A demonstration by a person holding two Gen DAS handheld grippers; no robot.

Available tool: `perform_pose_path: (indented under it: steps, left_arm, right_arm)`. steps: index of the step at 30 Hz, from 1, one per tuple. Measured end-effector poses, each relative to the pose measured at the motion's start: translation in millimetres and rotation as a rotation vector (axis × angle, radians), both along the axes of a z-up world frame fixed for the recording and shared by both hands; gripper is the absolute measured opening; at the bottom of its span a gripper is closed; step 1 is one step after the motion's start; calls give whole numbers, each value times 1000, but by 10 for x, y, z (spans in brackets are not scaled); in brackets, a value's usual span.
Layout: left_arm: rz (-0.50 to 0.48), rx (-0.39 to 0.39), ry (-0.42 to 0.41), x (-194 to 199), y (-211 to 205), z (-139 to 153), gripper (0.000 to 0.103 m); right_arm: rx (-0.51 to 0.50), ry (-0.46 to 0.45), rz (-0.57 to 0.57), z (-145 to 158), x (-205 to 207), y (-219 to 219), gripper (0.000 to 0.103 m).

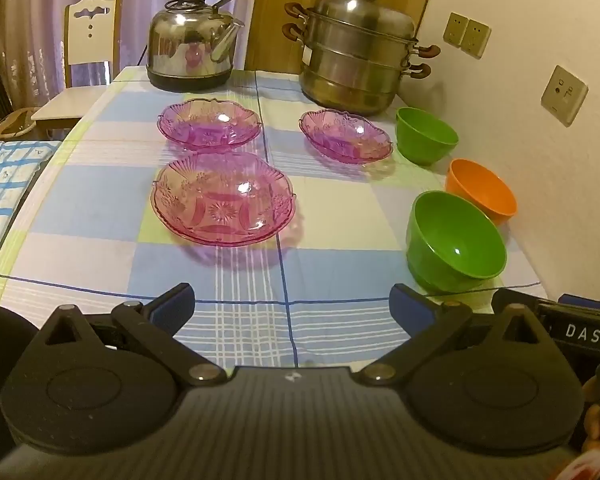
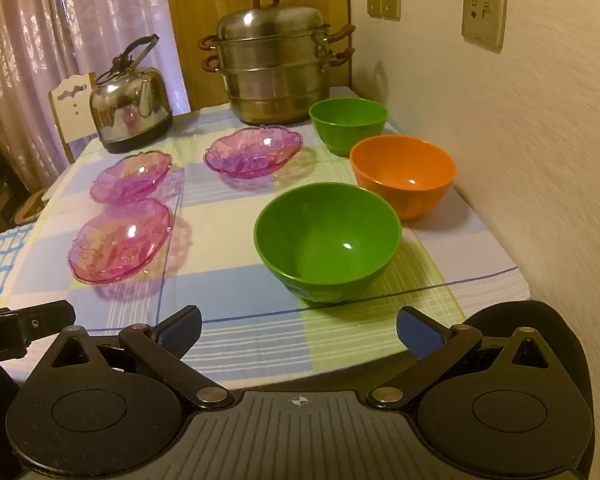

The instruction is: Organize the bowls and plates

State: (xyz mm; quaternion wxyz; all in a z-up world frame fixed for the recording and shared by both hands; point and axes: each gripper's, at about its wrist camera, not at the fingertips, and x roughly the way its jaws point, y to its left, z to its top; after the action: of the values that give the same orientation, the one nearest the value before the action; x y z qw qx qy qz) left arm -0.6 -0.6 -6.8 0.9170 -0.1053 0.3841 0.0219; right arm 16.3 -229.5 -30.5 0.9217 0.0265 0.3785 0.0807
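1. The left gripper (image 1: pixel 292 308) hovers low over the near edge of the tabletop (image 1: pixel 100 208), its jaws spread wide and holding nothing.
2. Ahead of those jaws, apart from them, sits the nearest pink plate (image 1: pixel 223 199); a second pink plate (image 1: pixel 209 123) lies just behind it, and a third pink plate (image 1: pixel 345 135) rests further right.
3. Beyond the right-hand jaw, a near green bowl (image 1: pixel 456 240) stands close, with an orange bowl (image 1: pixel 482 191) just behind it and a far green bowl (image 1: pixel 426 135) near the steamer pot (image 1: pixel 358 56). A kettle (image 1: pixel 192 48) stands at the back left.
4. The right gripper (image 2: pixel 299 334) also has its jaws wide apart and empty, the near green bowl (image 2: pixel 327 242) directly ahead, not touching.
5. Readable writing: "DAS" on the right gripper's body in the left view, and ".AI" on the left gripper's body in the right view.
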Motion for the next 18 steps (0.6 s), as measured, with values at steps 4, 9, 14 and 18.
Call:
perform_pose_path:
  steps: [4,9,14,18]
  left_arm:
    - [1,-2,1,3,3,-6,103]
    - [-3,-1,3,10,-6,-15,103]
    - [-5,-4,6,9,-18,-29,103]
    - [-5,-4,7,14,-26,-32,103]
  right_arm:
    - [2,-1,-3,-3,4,-12,103]
    - [2,-1,-3,1,0,-12,103]
    - [3,0,-4,-3,4,-12,103]
    - [4,-1,-4,-4,6,-17,103]
